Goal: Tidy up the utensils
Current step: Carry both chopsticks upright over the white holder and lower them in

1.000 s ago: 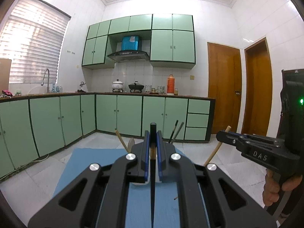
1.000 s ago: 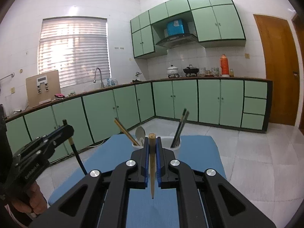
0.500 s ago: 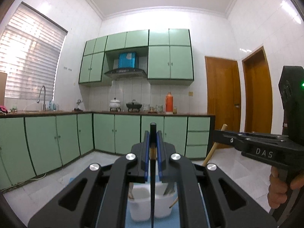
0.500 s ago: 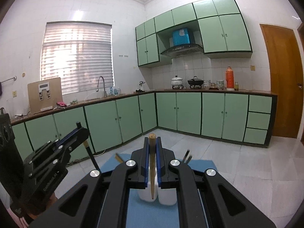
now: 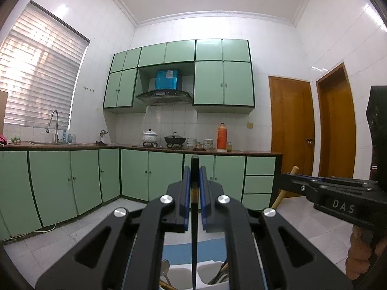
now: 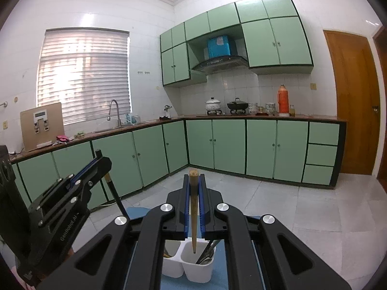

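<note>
The right claw gripped a wooden chopstick tip-down over the right compartment of the white utensil holder, the left claw likewise held a black chopstick, so the drop-in step seemingly needed lowering, then release.

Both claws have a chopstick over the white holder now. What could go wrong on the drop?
The wooden chopstick in the right claw points into the white holder's right compartment, already crowded with utensils, so it may snag. The black chopstick in the left claw hangs near the divider and could hit it.
</note>
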{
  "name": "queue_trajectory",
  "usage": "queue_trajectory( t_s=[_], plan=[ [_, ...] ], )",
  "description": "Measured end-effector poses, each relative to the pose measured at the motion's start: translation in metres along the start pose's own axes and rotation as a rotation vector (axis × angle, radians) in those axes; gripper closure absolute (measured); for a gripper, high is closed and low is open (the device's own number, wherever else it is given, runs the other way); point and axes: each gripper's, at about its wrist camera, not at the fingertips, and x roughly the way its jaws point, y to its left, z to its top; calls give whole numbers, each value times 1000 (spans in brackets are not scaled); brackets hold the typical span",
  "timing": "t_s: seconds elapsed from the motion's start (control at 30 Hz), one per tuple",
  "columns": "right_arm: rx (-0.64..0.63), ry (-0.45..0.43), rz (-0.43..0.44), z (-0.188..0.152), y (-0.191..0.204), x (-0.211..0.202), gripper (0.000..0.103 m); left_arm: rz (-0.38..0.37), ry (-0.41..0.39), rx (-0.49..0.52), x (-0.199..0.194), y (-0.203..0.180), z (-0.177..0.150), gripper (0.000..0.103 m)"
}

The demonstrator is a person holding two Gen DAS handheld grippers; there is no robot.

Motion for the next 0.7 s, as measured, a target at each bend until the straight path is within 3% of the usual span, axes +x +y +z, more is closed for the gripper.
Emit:
queue_trajectory(
  t_s=[0.7],
  plan=[
    [1,54,-3,-16,-13,83,96,8,11,-16,72,24,-24,97]
  ],
)
